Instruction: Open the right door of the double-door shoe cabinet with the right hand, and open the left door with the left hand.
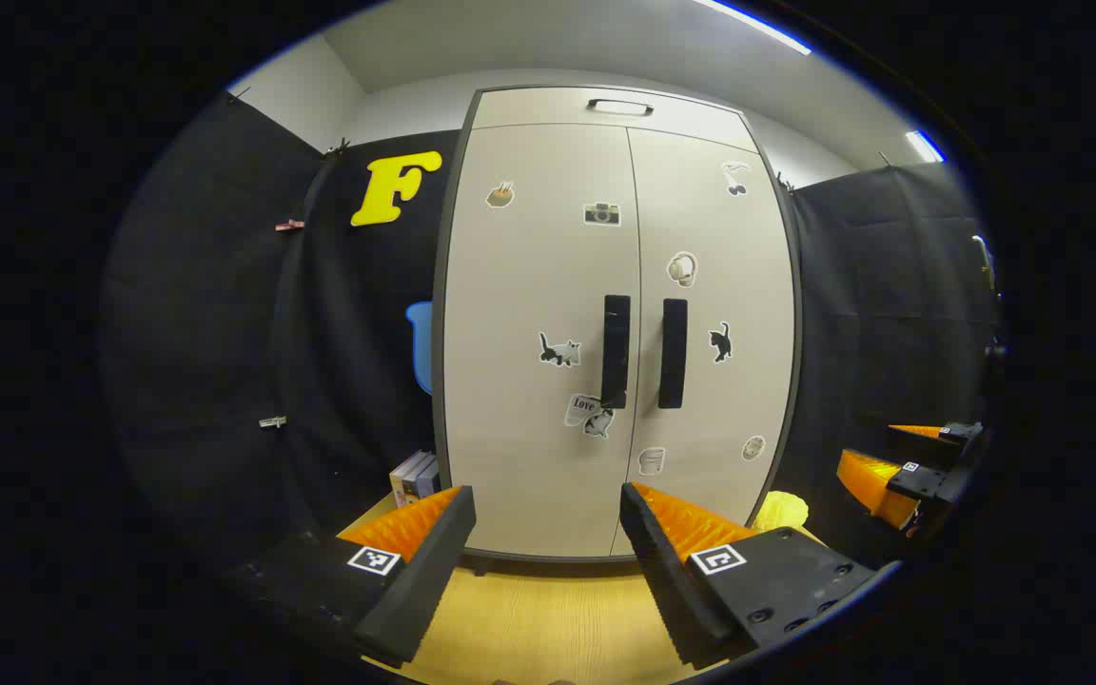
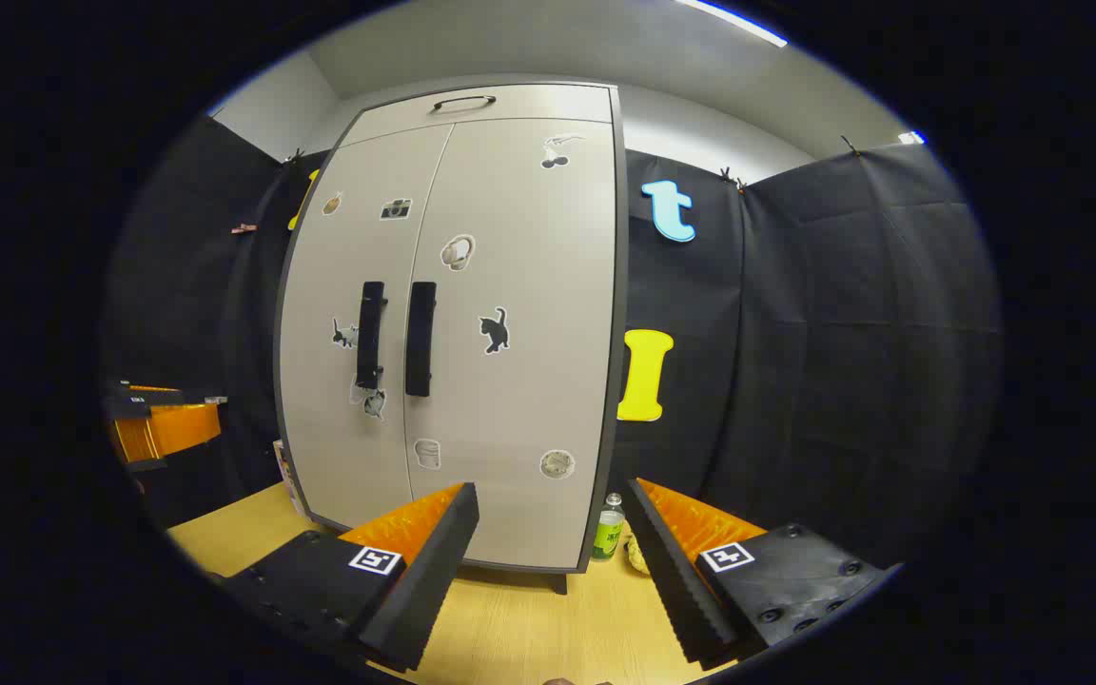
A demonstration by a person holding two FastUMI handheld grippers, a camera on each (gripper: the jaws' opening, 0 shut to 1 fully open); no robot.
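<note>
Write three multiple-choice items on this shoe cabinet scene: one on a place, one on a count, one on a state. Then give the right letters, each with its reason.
1. Where does the green bottle stand?
A. On the floor by the cabinet's right side
B. On top of the cabinet
C. Between the left gripper's fingers

2. How many black vertical handles are on the two cabinet doors?
A. One
B. Two
C. Four

3. In what state are the cabinet doors?
A. Both shut
B. Right door swung open
C. Both wide open

Answers:
1. A: in the right gripper view the bottle sits on the wooden floor beside the shoe cabinet at its right lower corner.
2. B: the left door handle and the right door handle stand side by side at the middle seam.
3. A: both doors lie flush, with the left gripper and the right gripper open and short of the handles.
</note>
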